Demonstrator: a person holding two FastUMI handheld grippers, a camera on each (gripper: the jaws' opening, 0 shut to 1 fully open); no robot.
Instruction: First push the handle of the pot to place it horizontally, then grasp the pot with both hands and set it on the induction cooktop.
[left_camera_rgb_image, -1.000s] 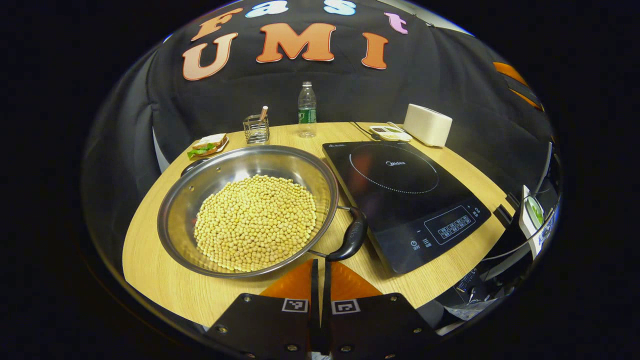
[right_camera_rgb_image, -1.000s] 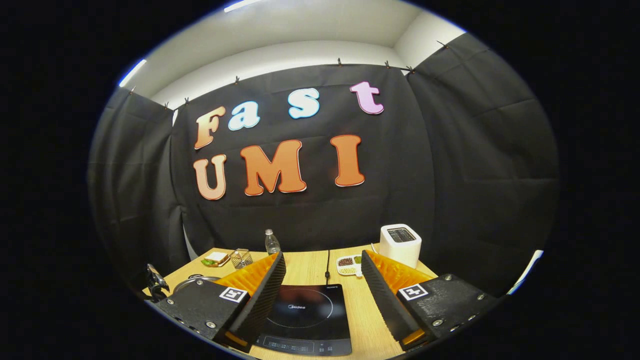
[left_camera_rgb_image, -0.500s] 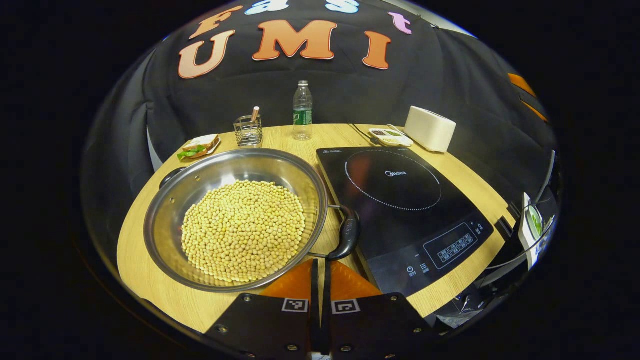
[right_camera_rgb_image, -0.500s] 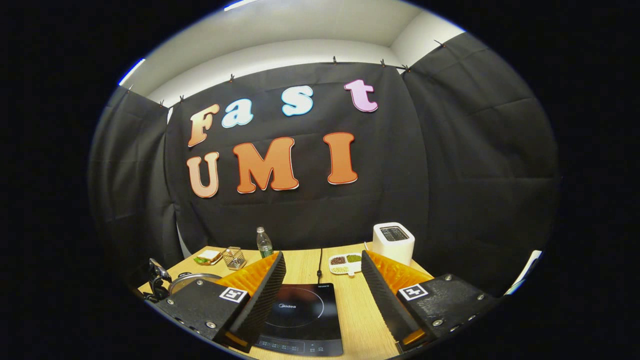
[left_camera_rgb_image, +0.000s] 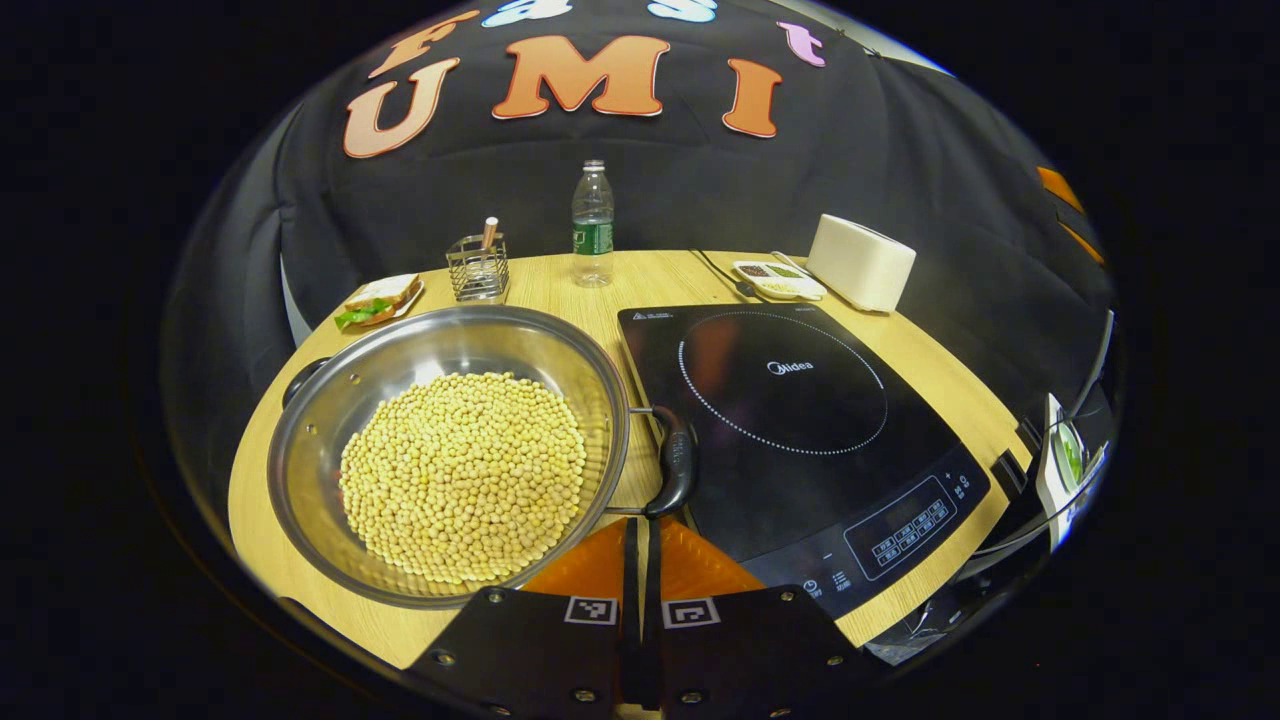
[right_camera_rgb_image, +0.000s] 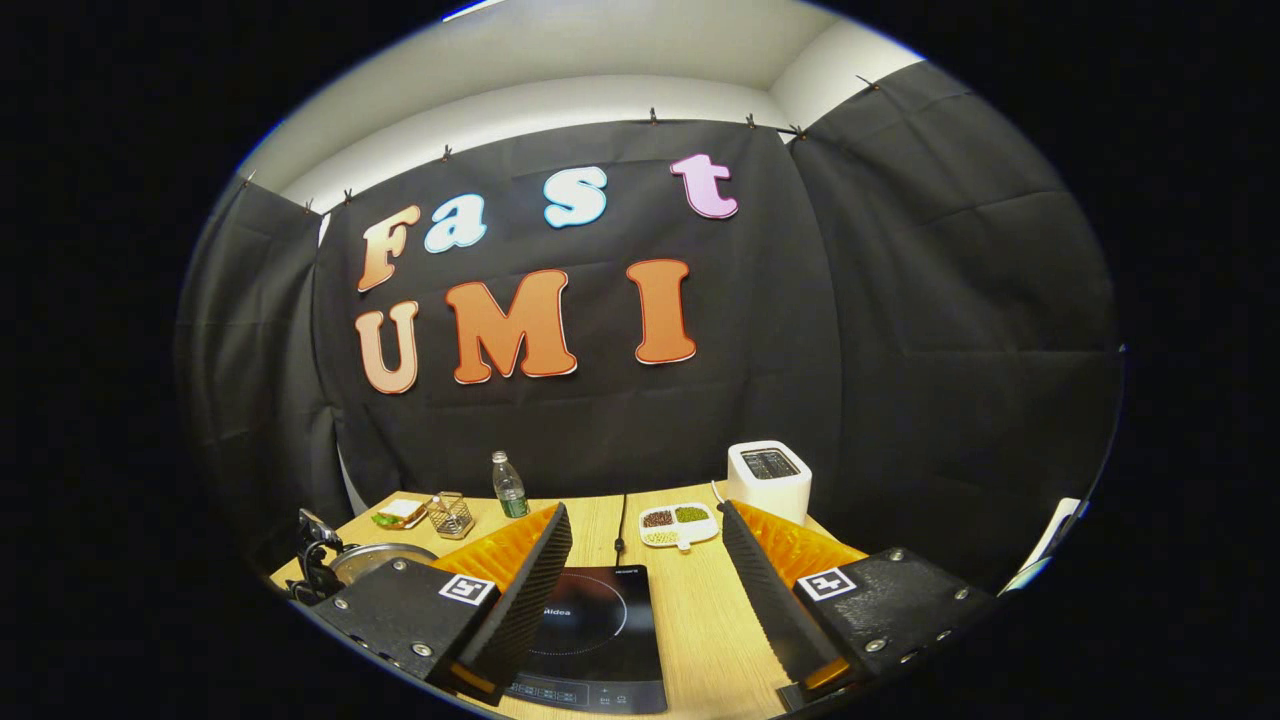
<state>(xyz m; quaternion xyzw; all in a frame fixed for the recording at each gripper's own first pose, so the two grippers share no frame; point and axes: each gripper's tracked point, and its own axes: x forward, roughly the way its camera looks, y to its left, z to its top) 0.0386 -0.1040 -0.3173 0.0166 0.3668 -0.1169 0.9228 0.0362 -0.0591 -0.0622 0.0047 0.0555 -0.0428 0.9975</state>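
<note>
My left gripper: fingers pressed together, just behind the black curved handle. My right gripper: spread, raised. Round steel pot of soybeans: desk's left edge, beside glossy induction cooktop.

Pot: polished steel, mirror-bright; handle matt black plastic. Induction cooktop: glossy black glass. Table: light wood-grain, smooth. Bottle: clear plastic. Toaster: matt white plastic. Wire metal basket.
</note>
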